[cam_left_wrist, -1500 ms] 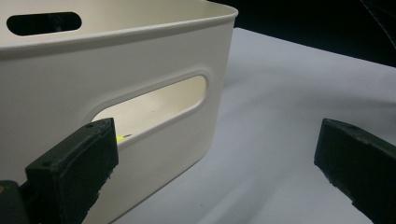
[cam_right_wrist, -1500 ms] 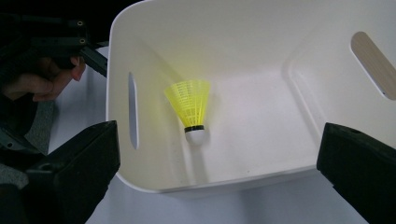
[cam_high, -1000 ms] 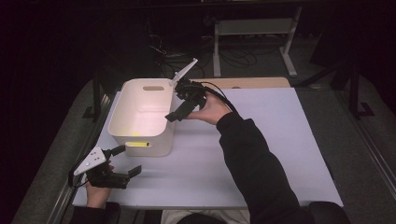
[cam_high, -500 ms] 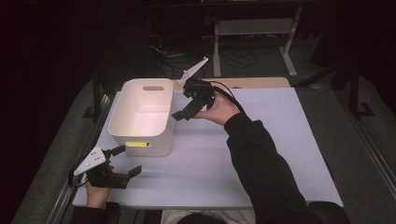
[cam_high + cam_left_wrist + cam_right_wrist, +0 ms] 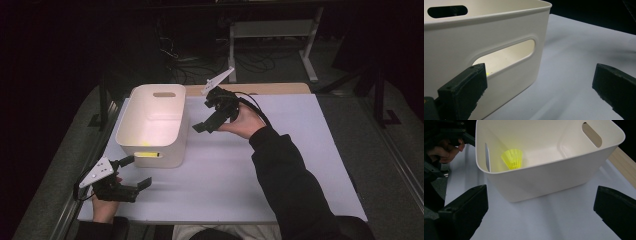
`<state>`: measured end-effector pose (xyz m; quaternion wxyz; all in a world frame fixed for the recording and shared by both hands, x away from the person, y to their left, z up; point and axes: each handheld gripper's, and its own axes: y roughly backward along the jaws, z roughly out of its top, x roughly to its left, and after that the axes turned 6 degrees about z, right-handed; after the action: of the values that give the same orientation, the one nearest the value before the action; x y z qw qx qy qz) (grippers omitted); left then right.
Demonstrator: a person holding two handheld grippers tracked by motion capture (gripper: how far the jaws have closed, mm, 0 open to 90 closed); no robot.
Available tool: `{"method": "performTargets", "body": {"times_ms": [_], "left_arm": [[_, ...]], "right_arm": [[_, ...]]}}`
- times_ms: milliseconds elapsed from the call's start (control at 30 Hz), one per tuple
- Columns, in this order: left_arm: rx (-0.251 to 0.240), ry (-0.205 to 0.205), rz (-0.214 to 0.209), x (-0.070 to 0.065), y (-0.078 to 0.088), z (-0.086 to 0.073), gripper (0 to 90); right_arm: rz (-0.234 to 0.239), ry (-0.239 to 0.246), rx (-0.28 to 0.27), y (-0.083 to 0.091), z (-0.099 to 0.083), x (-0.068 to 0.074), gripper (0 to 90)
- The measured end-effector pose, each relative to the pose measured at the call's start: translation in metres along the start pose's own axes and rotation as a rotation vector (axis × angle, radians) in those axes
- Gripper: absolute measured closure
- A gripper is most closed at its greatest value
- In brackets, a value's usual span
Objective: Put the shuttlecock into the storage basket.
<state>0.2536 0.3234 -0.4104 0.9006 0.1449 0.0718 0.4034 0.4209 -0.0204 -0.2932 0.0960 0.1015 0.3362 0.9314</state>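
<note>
Apparently empty, both grippers' fingers gape beside the white bin (image 5: pixel 150 145) holding a yellow shuttlecock (image 5: pixel 512 158).

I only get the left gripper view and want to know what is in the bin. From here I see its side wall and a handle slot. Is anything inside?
Observer: Yes. The right gripper view shows a yellow shuttlecock lying inside the white bin, near one end wall.
Operator: Is the right gripper holding anything?
Observer: No. The right gripper is open, jaws wide apart with nothing between them, raised beside the bin.
Operator: Where is my left gripper relative to the bin?
Observer: In the high view the left gripper is open, low over the table at the bin's near left corner.
</note>
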Motion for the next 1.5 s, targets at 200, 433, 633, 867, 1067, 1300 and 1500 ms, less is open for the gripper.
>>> {"method": "performTargets", "body": {"times_ms": [200,433,633,867,1067,1300,1500], "left_arm": [[0.0,0.0,-0.001,0.0,0.0,0.0,0.0],[0.0,0.003,0.002,0.0,0.0,0.0,0.0],[0.004,0.001,0.0,0.0,0.0,0.0,0.0],[0.004,0.001,-0.001,0.0,0.0,0.0,0.0],[0.004,0.001,-0.001,0.0,-0.001,0.0,0.0],[0.005,0.001,0.0,-0.001,-0.001,0.0,0.0],[0.007,0.002,0.0,-0.001,-0.001,0.0,0.0]], "right_arm": [[-0.01,-0.002,0.005,0.006,-0.011,-0.003,0.0],[-0.02,-0.025,-0.005,0.014,-0.026,-0.006,0.0],[-0.027,-0.036,-0.026,0.021,-0.035,-0.008,0.0],[-0.029,-0.049,-0.035,0.024,-0.041,-0.009,0.0],[-0.035,-0.051,-0.056,0.032,-0.047,-0.009,0.0],[-0.049,-0.066,-0.068,0.042,-0.059,-0.011,0.0],[-0.063,-0.085,-0.071,0.049,-0.072,-0.012,0.0]]}}
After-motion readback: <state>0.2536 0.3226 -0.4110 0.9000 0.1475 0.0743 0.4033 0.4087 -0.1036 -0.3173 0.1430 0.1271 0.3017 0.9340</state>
